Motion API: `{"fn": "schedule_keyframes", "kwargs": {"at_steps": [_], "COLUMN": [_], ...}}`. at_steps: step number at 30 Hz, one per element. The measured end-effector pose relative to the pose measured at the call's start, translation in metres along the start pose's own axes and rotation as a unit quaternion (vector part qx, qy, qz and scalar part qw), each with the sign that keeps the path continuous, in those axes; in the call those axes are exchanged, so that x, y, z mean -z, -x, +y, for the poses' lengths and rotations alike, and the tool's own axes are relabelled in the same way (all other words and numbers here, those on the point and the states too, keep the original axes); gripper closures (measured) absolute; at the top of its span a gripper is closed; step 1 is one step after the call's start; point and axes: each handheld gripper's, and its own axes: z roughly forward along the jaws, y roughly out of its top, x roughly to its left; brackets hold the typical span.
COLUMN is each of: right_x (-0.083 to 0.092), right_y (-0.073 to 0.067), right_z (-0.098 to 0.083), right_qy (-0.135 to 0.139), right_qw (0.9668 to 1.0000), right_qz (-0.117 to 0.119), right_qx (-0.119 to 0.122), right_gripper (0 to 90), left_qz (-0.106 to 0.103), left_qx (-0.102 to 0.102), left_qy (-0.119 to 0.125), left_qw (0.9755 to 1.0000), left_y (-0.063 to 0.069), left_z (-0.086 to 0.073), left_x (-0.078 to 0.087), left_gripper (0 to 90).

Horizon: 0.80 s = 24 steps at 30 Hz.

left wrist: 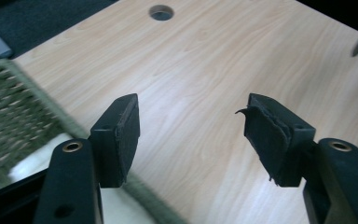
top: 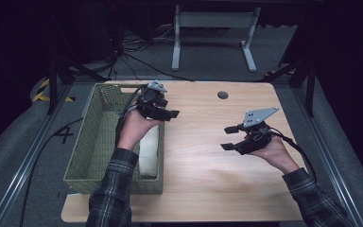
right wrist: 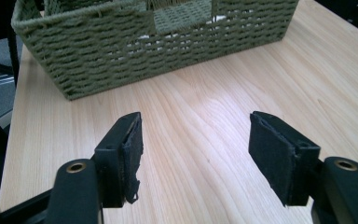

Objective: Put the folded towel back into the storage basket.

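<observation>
A white rolled cloth (top: 149,150) lies lengthwise inside the green woven basket (top: 87,142), against its right wall, at the table's left edge.

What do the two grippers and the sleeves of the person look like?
Both grippers are black. The left gripper and the right gripper each carry a grey three-cornered plate with small holes, and a black cable trails from each. The jaws end in flat black pads with frayed edges, and brass-coloured rings sit in the finger bases. The sleeves are dark plaid with light lines.
</observation>
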Motion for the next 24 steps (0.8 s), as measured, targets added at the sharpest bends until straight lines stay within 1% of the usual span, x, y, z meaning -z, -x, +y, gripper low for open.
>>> {"fn": "schedule_keyframes", "kwargs": {"at_steps": [2,4,5,6,11,12,14,17,18,20,21,22,24], "right_x": [0.004,0.007,0.007,0.008,0.011,0.011,0.012,0.012,0.012,0.012,0.012,0.013,0.014], "right_y": [0.001,0.001,0.001,0.002,0.003,0.003,0.003,0.004,0.004,0.004,0.004,0.004,0.004], "right_z": [-0.005,-0.009,-0.009,-0.011,-0.022,-0.024,-0.031,-0.041,-0.044,-0.053,-0.053,-0.057,-0.063], "right_qy": [-0.002,-0.001,-0.001,-0.001,-0.006,-0.006,-0.011,-0.010,-0.013,-0.021,-0.021,-0.025,-0.029], "right_qw": [1.0000,1.0000,1.0000,1.0000,0.9999,0.9998,0.9997,0.9995,0.9994,0.9991,0.9991,0.9990,0.9986], "right_qz": [-0.003,-0.005,-0.005,-0.007,-0.013,-0.014,-0.019,-0.021,-0.022,-0.027,-0.027,-0.029,-0.033], "right_qx": [-0.001,-0.004,-0.004,-0.004,-0.010,-0.013,-0.013,-0.022,-0.023,-0.024,-0.024,-0.025,-0.027], "right_gripper": [35.4,35.4,35.4,35.4,35.0,34.9,34.6,34.6,34.6,34.6,34.6,34.6,34.5], "left_qz": [-0.011,-0.018,-0.018,-0.022,-0.024,-0.028,-0.036,-0.044,-0.048,-0.049,-0.049,-0.053,-0.054], "left_qx": [-0.003,-0.007,-0.007,-0.008,-0.015,-0.019,-0.024,-0.030,-0.036,-0.039,-0.039,-0.045,-0.048], "left_qy": [0.005,0.005,0.005,0.003,-0.001,-0.003,-0.003,-0.009,-0.014,-0.019,-0.019,-0.025,-0.030], "left_qw": [0.9999,0.9998,0.9998,0.9997,0.9996,0.9994,0.9991,0.9985,0.9981,0.9978,0.9978,0.9973,0.9970], "left_y": [0.011,0.020,0.020,0.026,0.049,0.056,0.064,0.075,0.080,0.089,0.089,0.093,0.099], "left_z": [0.000,0.000,0.000,0.000,-0.004,-0.005,-0.006,-0.008,-0.008,-0.010,-0.010,-0.011,-0.012], "left_x": [-0.004,-0.006,-0.006,-0.008,-0.018,-0.021,-0.027,-0.036,-0.040,-0.048,-0.048,-0.052,-0.058], "left_gripper": [35.3,34.6,34.3,34.3,33.6,33.4,33.1,32.8,32.6,32.2,32.1,32.1,32.0]}}
